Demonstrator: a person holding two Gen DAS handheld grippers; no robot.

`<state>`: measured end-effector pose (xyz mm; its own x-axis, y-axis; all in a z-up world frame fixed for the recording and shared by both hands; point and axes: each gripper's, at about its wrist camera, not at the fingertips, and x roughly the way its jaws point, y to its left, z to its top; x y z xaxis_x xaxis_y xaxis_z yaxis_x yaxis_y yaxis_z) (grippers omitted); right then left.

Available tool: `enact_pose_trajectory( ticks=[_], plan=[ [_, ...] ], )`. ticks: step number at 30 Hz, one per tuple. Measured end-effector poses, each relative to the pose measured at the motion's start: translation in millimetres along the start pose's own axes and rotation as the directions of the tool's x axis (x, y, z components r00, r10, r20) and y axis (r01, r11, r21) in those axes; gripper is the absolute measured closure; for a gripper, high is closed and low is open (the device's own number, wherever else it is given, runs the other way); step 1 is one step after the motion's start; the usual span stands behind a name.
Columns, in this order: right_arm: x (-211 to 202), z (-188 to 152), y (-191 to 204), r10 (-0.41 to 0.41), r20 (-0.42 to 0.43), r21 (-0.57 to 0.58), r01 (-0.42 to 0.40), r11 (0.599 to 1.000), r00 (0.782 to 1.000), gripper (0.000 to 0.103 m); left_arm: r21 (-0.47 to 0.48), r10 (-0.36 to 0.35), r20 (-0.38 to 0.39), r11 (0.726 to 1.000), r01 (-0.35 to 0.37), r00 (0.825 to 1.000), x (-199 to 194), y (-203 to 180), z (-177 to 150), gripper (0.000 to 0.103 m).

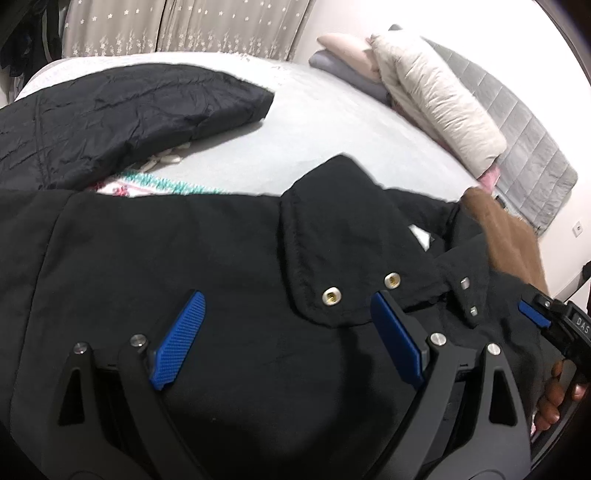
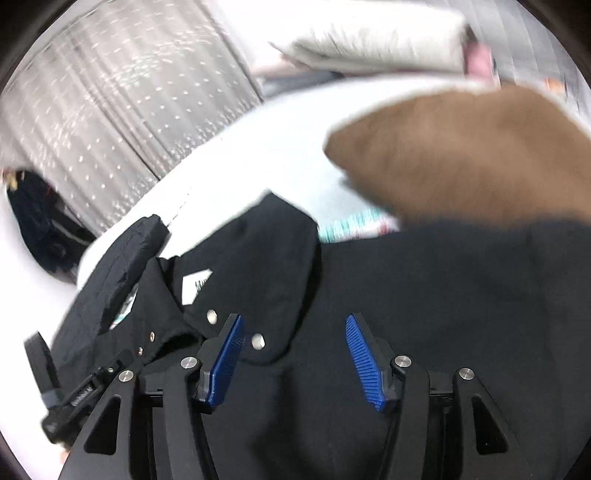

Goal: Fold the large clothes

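Black jacket [image 1: 221,266] fabric fills the lower half of both wrist views, spread over the near part of the bed [image 1: 332,122], with a snap-studded collar tab [image 1: 332,258] and a brown fur hood trim [image 1: 506,236] lying on top of it. The left gripper [image 1: 288,332] hovers low over the jacket body with its blue fingers [image 1: 177,343] spread wide apart and nothing between them. The right gripper [image 2: 295,354] sits likewise over the cloth, fingers [image 2: 225,362] parted, the left one just beside a metal snap [image 2: 258,341] on the tab; the view is blurred, so contact cannot be judged. A white label [image 2: 195,286] shows inside the neck opening. Beyond the jacket a second black quilted garment [image 1: 122,110] lies toward the far left edge of the bed, partly covering a patterned white, green and pink cloth [image 1: 155,184]. Beige folded bedding [image 1: 436,96] is stacked at the head of the bed against a grey padded headboard [image 1: 524,147], and star-print curtains [image 1: 184,26] hang behind the far edge.
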<state>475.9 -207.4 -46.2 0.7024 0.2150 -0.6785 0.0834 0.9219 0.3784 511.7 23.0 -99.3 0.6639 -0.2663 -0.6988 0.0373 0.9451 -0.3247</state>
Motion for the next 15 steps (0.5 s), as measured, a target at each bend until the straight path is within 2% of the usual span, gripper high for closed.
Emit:
enact_pose_trajectory(
  ticks=[2,4,6,8,9,12,14,15],
  plan=[
    [0,2,18,0.007,0.035,-0.056,-0.005,0.998,0.999,0.045,0.006,-0.041,0.027,0.999,0.041,0.999,-5,-2,0,0.012],
    [17,0,34,0.014,0.012,-0.094,-0.013,0.995,1.0,0.046,0.022,-0.059,0.018,0.998,0.059,0.998,0,-5,-1,0.012],
    [43,-9,41,-0.004,-0.042,-0.105,0.0,0.994,0.999,0.046,0.048,-0.02,-0.028,0.999,0.021,0.999,19,-8,-6,0.012],
    [78,-19,43,-0.087,-0.075,-0.137,0.076,0.988,0.993,0.044,0.088,0.038,-0.044,0.996,-0.034,0.998,34,-15,-7,0.012],
    [89,-22,45,-0.115,-0.022,-0.179,0.109,0.978,0.993,0.043,0.112,0.063,-0.043,0.992,-0.057,0.997,37,-20,-5,0.011],
    [88,-16,38,-0.096,-0.008,-0.133,0.094,0.987,0.995,0.043,0.139,0.087,-0.049,0.987,-0.08,0.995,42,-26,-4,0.007],
    [77,-18,36,-0.109,-0.012,-0.117,0.106,0.987,0.994,0.043,0.113,0.048,-0.048,0.993,-0.042,0.998,34,-21,-4,0.007],
    [64,-21,37,-0.154,-0.018,-0.13,0.15,0.98,0.988,0.043,0.09,0.02,-0.058,0.996,-0.014,0.998,28,-17,-5,0.007]
  ],
)
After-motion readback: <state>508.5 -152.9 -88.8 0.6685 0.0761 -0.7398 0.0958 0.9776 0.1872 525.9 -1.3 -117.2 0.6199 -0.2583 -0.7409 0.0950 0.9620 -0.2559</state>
